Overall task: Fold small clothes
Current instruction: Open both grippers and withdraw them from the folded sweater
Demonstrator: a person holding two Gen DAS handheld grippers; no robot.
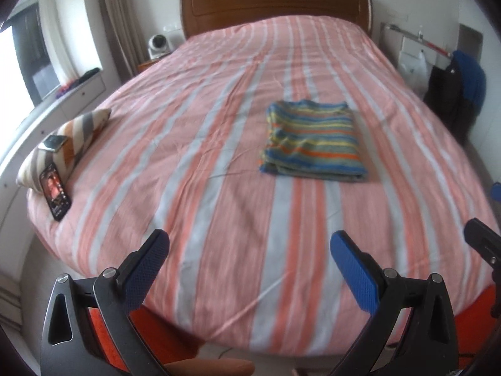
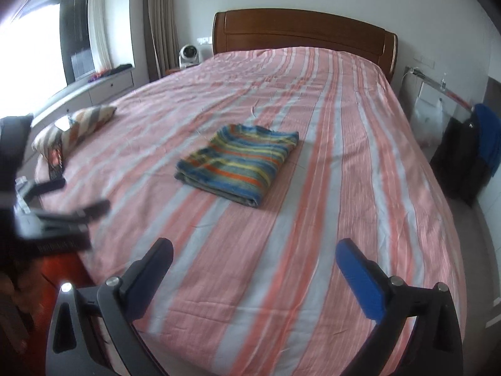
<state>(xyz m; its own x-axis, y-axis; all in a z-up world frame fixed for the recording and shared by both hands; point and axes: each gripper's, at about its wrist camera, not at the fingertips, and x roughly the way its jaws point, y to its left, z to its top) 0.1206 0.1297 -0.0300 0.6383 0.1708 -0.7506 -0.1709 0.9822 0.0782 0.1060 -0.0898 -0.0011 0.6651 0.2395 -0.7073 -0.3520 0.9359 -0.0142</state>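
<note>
A wide bed (image 1: 219,144) fills both views, covered by a sheet in pink, orange and pale grey stripes, with a brown wooden headboard (image 1: 275,3) against a white wall. On the sheet, near the middle of the bed, lies the folded garment (image 1: 313,141), a neat rectangle in blue, yellow, green and orange stripes, well apart from both claws. At the bed's left edge a chevron-patterned cushion (image 1: 75,138) rests with a phone (image 1: 54,195) propped against it, screen lit, and a second small flat device on top. A window with curtains (image 1: 116,22) stands on the left, a small white fan (image 1: 158,45) beside the headboard, and dark and blue clothes (image 1: 463,94) hang at the right.

The left claw (image 1: 250,244) stands wide open over the foot of the bed, nothing between its blue pads. The right claw (image 2: 254,255) is equally wide open and empty.

The right wrist view shows the garment's thick folded edge facing the camera, and the left claw as a dark blurred shape at its left border. The left wrist view catches only a black corner of the right claw at its right edge.

The phone's screen content is too small to read, and motion blur softens the sheet near both claws. The floor is barely visible.
</note>
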